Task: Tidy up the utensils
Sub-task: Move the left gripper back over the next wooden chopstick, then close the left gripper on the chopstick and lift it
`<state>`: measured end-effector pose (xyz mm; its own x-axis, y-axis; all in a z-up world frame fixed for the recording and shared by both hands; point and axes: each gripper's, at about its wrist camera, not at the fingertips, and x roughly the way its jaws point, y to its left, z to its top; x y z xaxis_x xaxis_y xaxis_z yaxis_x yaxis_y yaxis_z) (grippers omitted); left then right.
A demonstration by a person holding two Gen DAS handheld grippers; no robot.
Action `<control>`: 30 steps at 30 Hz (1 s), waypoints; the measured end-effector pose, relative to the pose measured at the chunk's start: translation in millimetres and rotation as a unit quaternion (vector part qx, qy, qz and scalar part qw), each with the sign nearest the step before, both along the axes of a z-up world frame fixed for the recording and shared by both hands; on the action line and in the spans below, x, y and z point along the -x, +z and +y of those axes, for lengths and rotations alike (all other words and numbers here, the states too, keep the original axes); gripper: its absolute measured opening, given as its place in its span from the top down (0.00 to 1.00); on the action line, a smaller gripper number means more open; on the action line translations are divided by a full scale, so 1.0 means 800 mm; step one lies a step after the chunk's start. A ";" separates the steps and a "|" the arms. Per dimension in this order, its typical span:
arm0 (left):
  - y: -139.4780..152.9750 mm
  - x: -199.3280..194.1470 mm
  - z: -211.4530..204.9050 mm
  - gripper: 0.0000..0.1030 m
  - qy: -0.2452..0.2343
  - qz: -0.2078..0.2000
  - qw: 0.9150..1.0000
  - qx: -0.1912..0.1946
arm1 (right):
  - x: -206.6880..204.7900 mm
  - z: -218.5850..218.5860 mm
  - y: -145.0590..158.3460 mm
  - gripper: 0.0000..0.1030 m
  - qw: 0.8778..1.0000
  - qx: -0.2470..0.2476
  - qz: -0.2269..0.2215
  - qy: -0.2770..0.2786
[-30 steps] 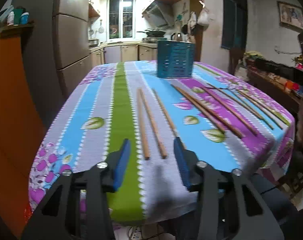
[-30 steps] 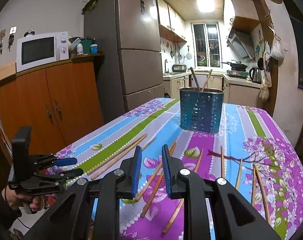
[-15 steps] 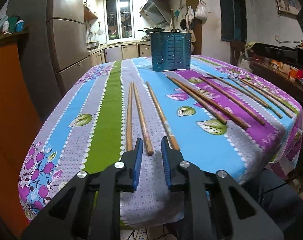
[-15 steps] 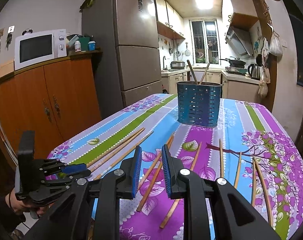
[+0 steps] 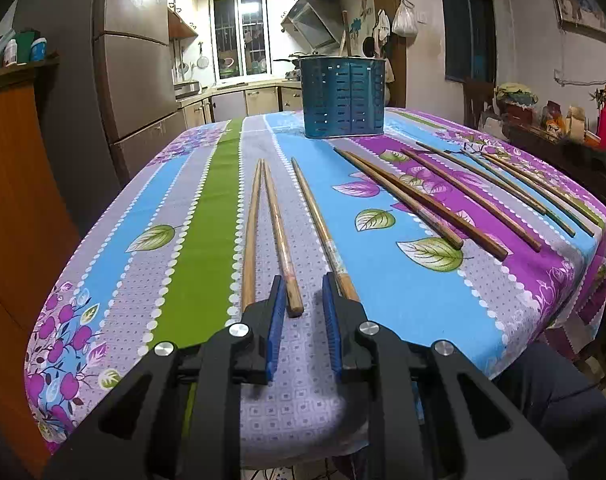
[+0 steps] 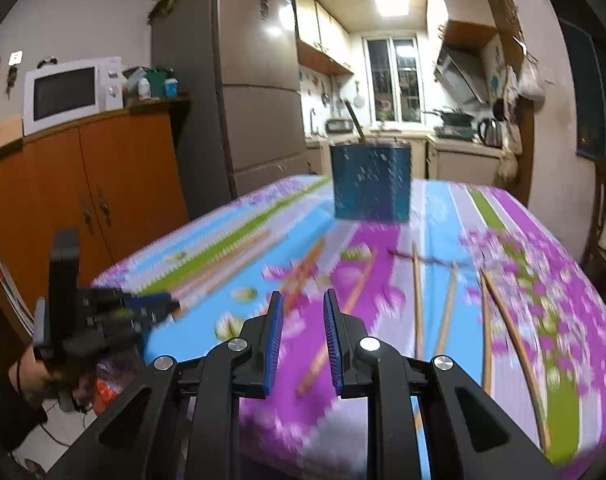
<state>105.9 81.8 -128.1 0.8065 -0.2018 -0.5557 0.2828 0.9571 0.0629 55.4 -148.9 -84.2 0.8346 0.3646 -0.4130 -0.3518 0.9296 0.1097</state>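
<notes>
Several wooden chopsticks lie loose on the floral striped tablecloth (image 5: 191,240). A blue perforated utensil holder (image 5: 344,98) stands at the table's far end, with a chopstick standing in it; it also shows in the right wrist view (image 6: 370,182). My left gripper (image 5: 303,286) sits low at the near table edge, its jaws a narrow gap apart around the near end of one chopstick (image 5: 281,236), not touching it. Two more chopsticks lie on either side. My right gripper (image 6: 302,304) hovers above the table, narrowly open and empty. The left gripper also shows in the right wrist view (image 6: 159,304).
An orange cabinet (image 6: 83,184) with a microwave (image 6: 73,94) and a tall fridge (image 6: 243,92) stand left of the table. A sideboard with bottles (image 5: 575,128) stands on the right. More chopsticks (image 5: 475,196) lie across the purple stripes.
My left gripper narrowed from wide open, dropped low and moved forward around the chopstick's near end. My right gripper moved, blurring its view; its jaw gap is unchanged.
</notes>
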 end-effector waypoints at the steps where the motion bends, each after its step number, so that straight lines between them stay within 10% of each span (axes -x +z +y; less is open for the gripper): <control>1: 0.000 0.000 0.001 0.83 0.000 -0.001 1.000 0.002 | 0.003 0.000 -0.008 0.79 1.000 0.006 0.007 -0.003; 30: -0.006 0.007 -0.004 0.93 0.009 -0.026 1.000 0.014 | -0.005 0.027 -0.074 0.91 0.997 0.022 0.034 -0.061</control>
